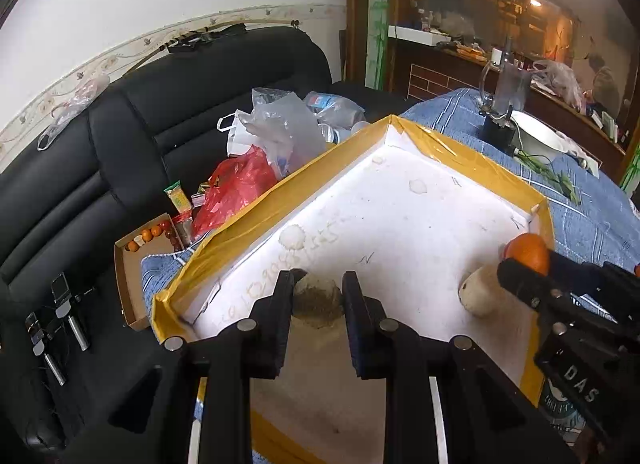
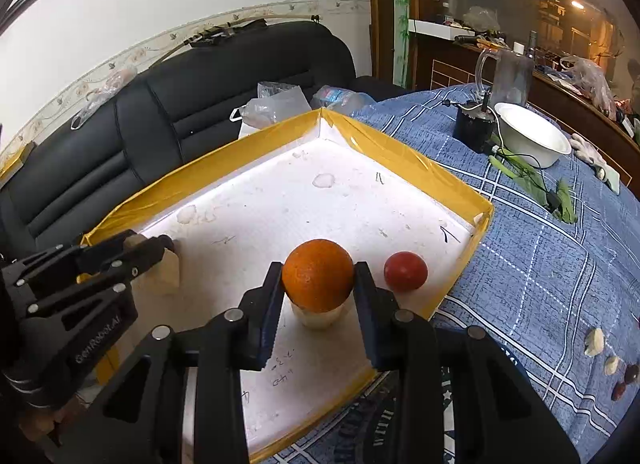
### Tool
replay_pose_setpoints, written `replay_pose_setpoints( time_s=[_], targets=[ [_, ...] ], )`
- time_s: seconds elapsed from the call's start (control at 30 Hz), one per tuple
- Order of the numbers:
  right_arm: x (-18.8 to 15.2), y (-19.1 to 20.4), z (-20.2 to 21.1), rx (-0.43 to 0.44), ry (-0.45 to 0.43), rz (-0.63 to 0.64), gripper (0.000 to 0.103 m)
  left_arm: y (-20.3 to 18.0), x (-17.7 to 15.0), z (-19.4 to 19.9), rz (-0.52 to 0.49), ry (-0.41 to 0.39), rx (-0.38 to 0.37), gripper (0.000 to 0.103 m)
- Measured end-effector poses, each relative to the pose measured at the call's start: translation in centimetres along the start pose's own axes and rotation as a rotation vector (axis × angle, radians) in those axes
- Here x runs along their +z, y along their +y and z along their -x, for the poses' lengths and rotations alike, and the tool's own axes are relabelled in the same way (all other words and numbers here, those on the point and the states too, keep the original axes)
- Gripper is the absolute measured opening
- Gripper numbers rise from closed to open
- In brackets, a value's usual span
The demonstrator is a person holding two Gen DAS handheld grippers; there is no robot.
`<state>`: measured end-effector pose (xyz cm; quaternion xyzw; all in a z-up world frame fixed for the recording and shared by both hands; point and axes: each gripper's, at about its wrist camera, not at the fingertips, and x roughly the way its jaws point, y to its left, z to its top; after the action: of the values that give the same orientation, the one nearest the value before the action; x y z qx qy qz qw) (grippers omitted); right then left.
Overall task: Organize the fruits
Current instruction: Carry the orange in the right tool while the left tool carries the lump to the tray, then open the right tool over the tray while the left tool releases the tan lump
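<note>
The right gripper (image 2: pixel 318 284) clamps its two black fingers against the sides of a round orange fruit (image 2: pixel 318 275), which sits on top of a small cream cup-shaped holder (image 2: pixel 318 316) on the floor of a shallow white foam tray with yellow-taped rim (image 2: pixel 404 161). A smaller red round fruit (image 2: pixel 405 270) lies just beside it. The left gripper (image 1: pixel 316 292) has its fingers closed around a second cream holder (image 1: pixel 317 300) near the tray's opposite side. The tray rests on a blue checked tablecloth (image 2: pixel 540 248).

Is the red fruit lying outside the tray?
No, the red fruit lies inside the tray, beside the orange.
</note>
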<state>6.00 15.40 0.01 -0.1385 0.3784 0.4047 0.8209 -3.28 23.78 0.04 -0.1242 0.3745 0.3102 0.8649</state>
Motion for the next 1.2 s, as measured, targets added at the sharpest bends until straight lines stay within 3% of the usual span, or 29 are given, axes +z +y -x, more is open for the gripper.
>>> replay_pose_setpoints(
  time_s=[0.53, 0.8, 0.87, 0.9, 0.97, 1.2],
  targets=[
    [0.0, -0.7, -1.6, -0.007, 0.042, 0.009, 0.037, -0.8, 1.9, -2.8, -0.015, 0.033, 0.024, 0.024],
    [-0.1, -0.7, -1.8, -0.003, 0.05, 0.025, 0.037, -0.1, 2.2, -4.2, 0.018, 0.115, 0.011, 0.025],
    [-0.2, -0.7, -1.6, -0.005, 0.053, 0.033, 0.039, 0.0, 2.2, -4.5, 0.024, 0.14, 0.0, 0.041],
    [-0.2, -0.7, -1.6, -0.009, 0.057, 0.034, 0.052, 0.0, 2.2, -4.4, 0.029, 0.138, -0.01, 0.046],
    [-0.4, -0.6, -1.1, -0.019, 0.047, 0.048, 0.066, 0.2, 2.1, -3.9, 0.046, 0.124, -0.003, 0.068],
    [-1.3, -1.1, 1.1, -0.045, 0.011, 0.057, 0.072, 1.4, 1.7, -3.1, 0.117, 0.111, -0.012, 0.071]
  ],
)
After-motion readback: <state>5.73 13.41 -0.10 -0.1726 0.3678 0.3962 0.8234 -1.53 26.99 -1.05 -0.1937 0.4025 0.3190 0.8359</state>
